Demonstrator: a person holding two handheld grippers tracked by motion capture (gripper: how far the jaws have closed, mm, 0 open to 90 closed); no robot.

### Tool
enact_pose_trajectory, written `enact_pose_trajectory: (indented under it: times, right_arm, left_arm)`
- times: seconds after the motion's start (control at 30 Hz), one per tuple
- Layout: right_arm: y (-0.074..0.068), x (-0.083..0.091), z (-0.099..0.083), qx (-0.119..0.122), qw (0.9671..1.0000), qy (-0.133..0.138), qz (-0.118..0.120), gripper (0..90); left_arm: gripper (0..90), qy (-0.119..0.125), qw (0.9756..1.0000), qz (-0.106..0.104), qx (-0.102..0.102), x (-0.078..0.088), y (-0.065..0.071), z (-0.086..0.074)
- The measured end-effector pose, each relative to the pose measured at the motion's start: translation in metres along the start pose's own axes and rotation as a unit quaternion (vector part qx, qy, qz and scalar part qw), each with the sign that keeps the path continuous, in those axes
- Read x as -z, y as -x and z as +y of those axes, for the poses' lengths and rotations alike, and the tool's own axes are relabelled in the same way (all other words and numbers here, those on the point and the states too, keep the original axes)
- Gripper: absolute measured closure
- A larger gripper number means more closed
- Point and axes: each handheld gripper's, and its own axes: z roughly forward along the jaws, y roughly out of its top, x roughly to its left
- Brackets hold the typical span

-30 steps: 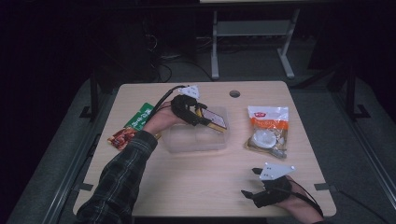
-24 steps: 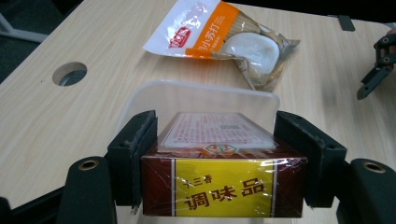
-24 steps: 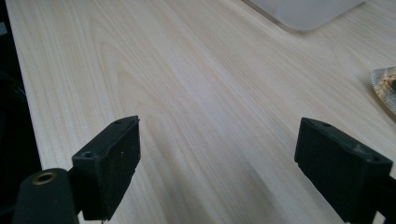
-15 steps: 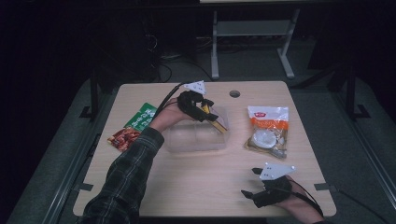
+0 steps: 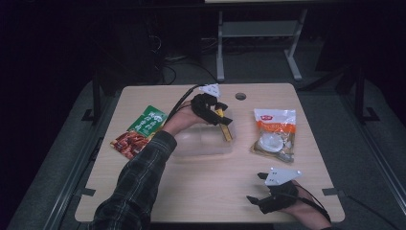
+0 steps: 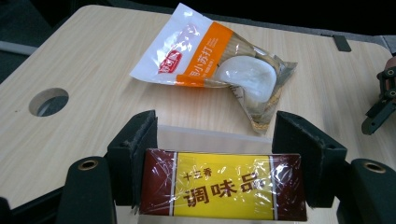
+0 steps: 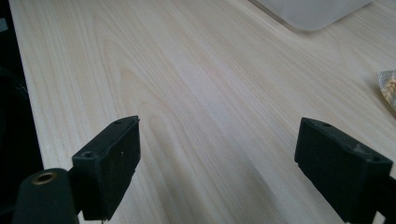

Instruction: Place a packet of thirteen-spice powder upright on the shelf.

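My left gripper (image 5: 221, 116) is shut on a small yellow and dark-red box (image 5: 228, 129), held by its two ends above the right end of a clear plastic container (image 5: 201, 143). In the left gripper view the box (image 6: 224, 186) spans the gap between the jaws of the left gripper (image 6: 215, 144), with printed characters on its yellow face. My right gripper (image 5: 254, 194) rests near the table's front right edge. In its own view the right gripper (image 7: 219, 172) stands open over bare wood.
A white and orange snack bag (image 5: 274, 134) lies right of the container; the left gripper view has the bag (image 6: 219, 65) just ahead. A green packet (image 5: 148, 120) and a red packet (image 5: 129, 143) lie at the left. A cable hole (image 5: 241, 96) is near the far edge.
My left gripper has carried the box to the right, from over the container's middle to its right end. The right gripper has stayed put.
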Motion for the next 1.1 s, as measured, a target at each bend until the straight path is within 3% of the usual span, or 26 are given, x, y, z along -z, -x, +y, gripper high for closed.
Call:
enact_pose_trajectory:
  times: [0.37,0.53,0.6,0.8,0.93,1.1]
  right_arm:
    - [0.000,0.000,0.000,-0.002,1.0000,-0.002,0.001,14.0]
    - [-0.001,0.000,0.000,0.000,1.0000,-0.002,0.002,14.0]
    - [-0.001,0.000,0.000,0.000,1.0000,-0.003,0.001,14.0]
    - [0.000,0.000,-0.001,0.004,1.0000,-0.003,-0.001,14.0]
    - [-0.001,-0.001,0.000,0.003,1.0000,-0.003,-0.001,14.0]
    - [-0.001,-0.002,0.000,0.002,1.0000,-0.007,-0.002,14.0]
  left_arm:
    - [31.1,-0.019,0.9997,-0.016,0.005,-0.025,0.003,-0.002]
    - [30.9,-0.011,0.9998,-0.015,0.007,-0.030,0.004,-0.002]
    - [26.6,-0.007,0.9999,-0.010,0.010,-0.029,0.005,-0.001]
    - [17.6,-0.003,0.9999,0.007,0.010,-0.014,0.007,0.006]
    - [16.5,0.014,0.9997,0.006,0.019,0.003,0.010,0.008]
    - [14.2,0.008,0.9996,0.015,0.022,0.022,0.016,0.007]
